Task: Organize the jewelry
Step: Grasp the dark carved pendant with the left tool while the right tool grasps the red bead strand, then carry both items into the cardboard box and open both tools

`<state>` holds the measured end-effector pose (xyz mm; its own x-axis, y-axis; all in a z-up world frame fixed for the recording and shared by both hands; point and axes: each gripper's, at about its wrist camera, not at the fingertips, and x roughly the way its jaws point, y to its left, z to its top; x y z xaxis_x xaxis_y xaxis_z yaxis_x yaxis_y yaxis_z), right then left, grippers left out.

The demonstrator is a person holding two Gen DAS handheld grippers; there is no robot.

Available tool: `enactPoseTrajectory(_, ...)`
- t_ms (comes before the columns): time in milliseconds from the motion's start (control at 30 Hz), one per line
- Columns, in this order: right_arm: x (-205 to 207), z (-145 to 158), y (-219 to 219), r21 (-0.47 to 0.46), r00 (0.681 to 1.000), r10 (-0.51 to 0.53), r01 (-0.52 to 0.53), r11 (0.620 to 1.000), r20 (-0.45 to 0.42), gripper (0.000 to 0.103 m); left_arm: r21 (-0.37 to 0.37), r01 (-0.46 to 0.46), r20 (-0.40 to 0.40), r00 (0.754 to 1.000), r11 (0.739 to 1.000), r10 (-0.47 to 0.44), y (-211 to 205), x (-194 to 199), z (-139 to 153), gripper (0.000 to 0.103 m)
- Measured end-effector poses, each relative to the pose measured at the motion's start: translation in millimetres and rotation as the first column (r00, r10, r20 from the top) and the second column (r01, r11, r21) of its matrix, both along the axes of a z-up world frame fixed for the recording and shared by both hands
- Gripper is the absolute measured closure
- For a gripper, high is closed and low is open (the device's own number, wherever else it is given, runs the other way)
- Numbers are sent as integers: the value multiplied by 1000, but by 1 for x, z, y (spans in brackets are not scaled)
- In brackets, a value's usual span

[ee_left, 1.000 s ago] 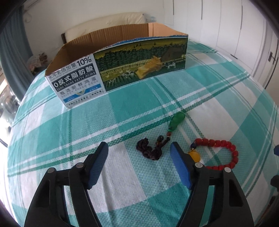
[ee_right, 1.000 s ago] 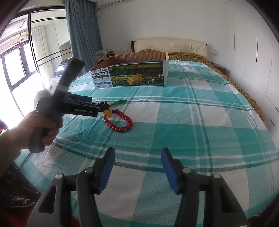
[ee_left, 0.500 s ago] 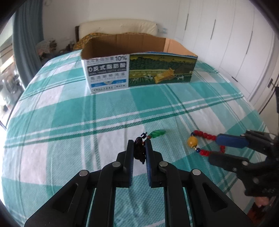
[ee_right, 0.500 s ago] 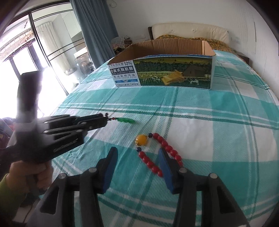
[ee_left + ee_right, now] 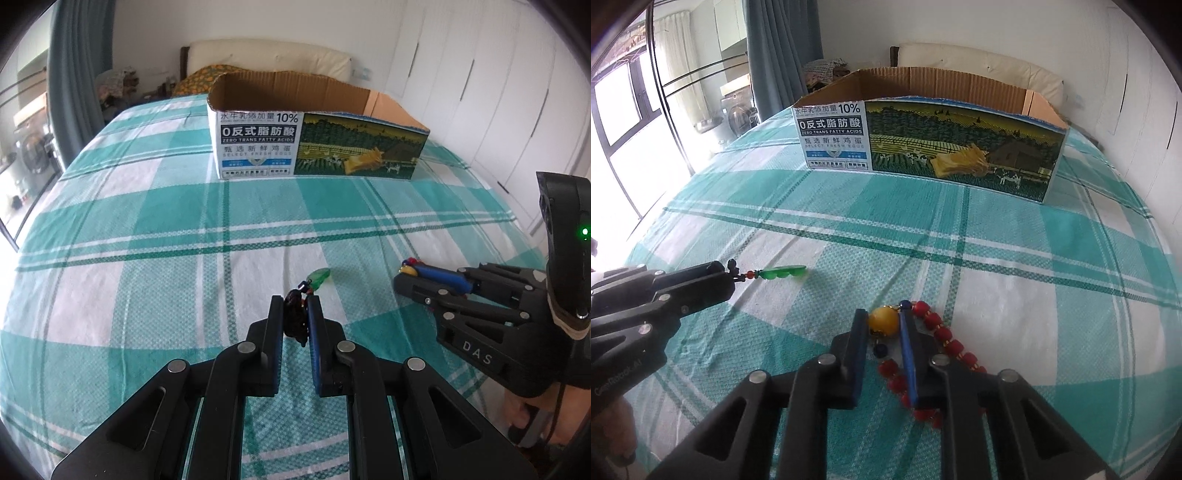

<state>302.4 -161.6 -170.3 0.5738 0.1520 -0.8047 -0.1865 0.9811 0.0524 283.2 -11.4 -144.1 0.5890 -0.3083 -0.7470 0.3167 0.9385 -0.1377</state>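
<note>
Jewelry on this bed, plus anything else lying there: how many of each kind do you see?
Red bead bracelet with a yellow bead, in the right gripper: 1
Green leaf pendant on a dark cord, in the left gripper: 1
Open cardboard box: 1
Total: 3 things, 2 of them jewelry

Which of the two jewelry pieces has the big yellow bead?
The red bead bracelet, clamped in the right hand-held gripper, has the yellow bead. The other piece, the dark cord charm in the left hand-held gripper, ends in a green pendant.
</note>
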Motion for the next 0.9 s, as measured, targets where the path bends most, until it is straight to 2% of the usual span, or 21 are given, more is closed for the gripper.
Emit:
enactPoseTrajectory(100, -5, 12, -16, 99, 1000, -20, 18, 995, 14, 85, -21, -7, 5, 1000, 1000, 7, 5, -3, 8, 92)
enactPoseTrajectory(267, -22, 49, -55, 286, 999, -44, 35, 958, 27, 85, -67, -14, 11, 1000, 998, 15, 9, -5, 27, 92)
enactPoseTrajectory(400, -32, 75, -77, 367, 998, -54, 37, 929, 36, 85, -102, -1, 23, 1000, 995, 3, 9, -5, 49, 92)
enactPoseTrajectory(500, -36, 93, -86, 380, 997, -44, 17, 925, 63, 85, -127, 15, 37, 999, 992, -10, 7, -4, 67, 92)
enactPoseTrajectory(667, -35, 121, -94, 312, 993, -7, -30, 949, 117, 85, -160, 40, 48, 998, 986, -33, 1, 5, 95, 92)
enactPoseTrajectory(900, -10, 162, -122, 308, 983, -15, -42, 950, 180, 85, -181, 38, 86, 996, 983, -23, -3, 37, 135, 92)
